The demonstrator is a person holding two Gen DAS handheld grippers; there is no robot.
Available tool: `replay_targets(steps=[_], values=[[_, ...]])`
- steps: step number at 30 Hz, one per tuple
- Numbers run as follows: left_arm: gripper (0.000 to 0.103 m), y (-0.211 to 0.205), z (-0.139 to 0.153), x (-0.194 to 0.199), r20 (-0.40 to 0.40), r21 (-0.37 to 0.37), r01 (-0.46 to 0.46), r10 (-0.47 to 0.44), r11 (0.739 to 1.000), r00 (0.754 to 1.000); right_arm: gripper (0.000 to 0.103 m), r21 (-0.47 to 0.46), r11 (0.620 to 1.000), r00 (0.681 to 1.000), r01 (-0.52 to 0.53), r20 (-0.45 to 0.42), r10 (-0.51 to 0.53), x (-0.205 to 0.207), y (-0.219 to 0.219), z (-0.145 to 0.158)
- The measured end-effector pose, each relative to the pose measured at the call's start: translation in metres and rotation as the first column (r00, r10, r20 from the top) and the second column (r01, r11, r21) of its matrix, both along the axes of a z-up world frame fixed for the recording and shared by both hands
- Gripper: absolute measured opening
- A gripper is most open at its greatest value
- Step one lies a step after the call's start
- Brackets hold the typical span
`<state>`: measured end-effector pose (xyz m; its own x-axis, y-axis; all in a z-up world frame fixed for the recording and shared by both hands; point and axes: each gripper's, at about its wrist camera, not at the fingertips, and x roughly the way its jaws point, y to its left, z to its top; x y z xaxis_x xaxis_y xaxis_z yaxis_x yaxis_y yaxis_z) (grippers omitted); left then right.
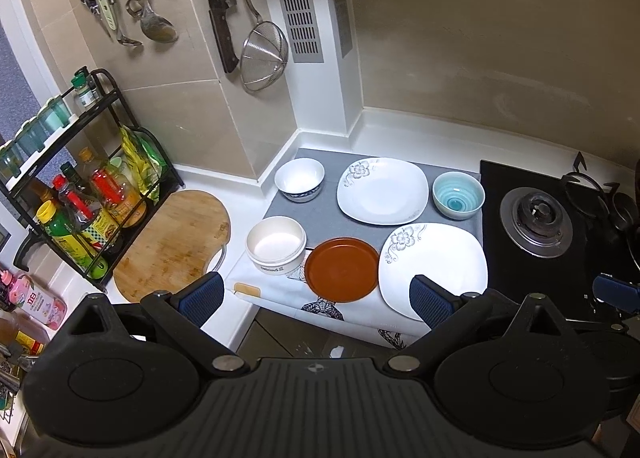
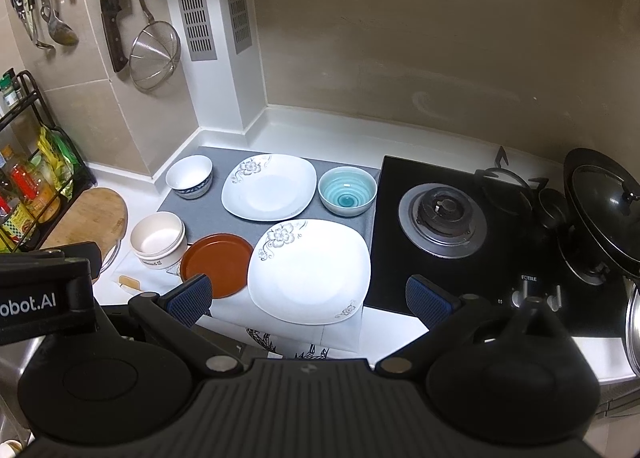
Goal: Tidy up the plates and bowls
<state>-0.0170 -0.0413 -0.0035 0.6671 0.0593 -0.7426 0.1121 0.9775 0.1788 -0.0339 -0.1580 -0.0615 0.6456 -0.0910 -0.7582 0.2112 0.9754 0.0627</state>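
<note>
On a grey mat (image 1: 320, 218) lie two white square plates with flower prints, one far (image 1: 382, 191) (image 2: 269, 187) and one near (image 1: 434, 266) (image 2: 310, 272). A brown round plate (image 1: 342, 275) (image 2: 218, 264) sits left of the near one. A white bowl with a blue base (image 1: 300, 179) (image 2: 190, 176) stands at the back left, a teal bowl (image 1: 458, 194) (image 2: 347, 191) at the back right, and a cream bowl (image 1: 276, 244) (image 2: 159, 240) at the front left. My left gripper (image 1: 316, 300) hovers open above the front edge near the brown plate. My right gripper (image 2: 308, 300) hovers open over the near white plate. Neither holds anything.
A black gas hob (image 2: 460, 226) lies right of the mat, with a lidded black wok (image 2: 600, 210) further right. A round wooden cutting board (image 1: 172, 246) and a black rack of bottles (image 1: 80, 194) stand left. Knives, ladles and a strainer (image 1: 264, 54) hang on the wall.
</note>
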Motion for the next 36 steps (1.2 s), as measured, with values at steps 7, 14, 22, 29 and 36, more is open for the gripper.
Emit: replay_targets(steps=[7,14,22,29,36], values=[[0.099,-0.006,-0.008,0.010,-0.036,-0.008,0.011,-0.011,1.000,0.999,0.103,0.012,1.000,1.000,0.008,-0.016,-0.008,0.005,-0.009,-0.009],[0.099,-0.006,-0.039,0.028,-0.044,-0.021,0.047,-0.048,0.999,0.998,0.103,0.024,1.000,1.000,0.001,-0.014,-0.001,0.021,-0.013,-0.041],[0.099,0.031,-0.135,0.080,-0.180,-0.256,0.109,-0.158,0.961,0.971,0.103,0.178,0.979,0.994,-0.104,0.051,0.096,0.041,-0.028,-0.124],[0.090,0.052,-0.199,0.163,-0.276,-0.392,0.148,-0.269,0.908,0.923,0.103,0.201,0.977,0.998,-0.064,0.009,0.063,0.078,-0.050,-0.157],[0.055,0.041,-0.248,0.260,-0.370,-0.421,0.217,-0.385,0.881,0.845,0.103,0.285,0.958,0.999,-0.045,-0.011,0.050,0.112,-0.068,-0.154]])
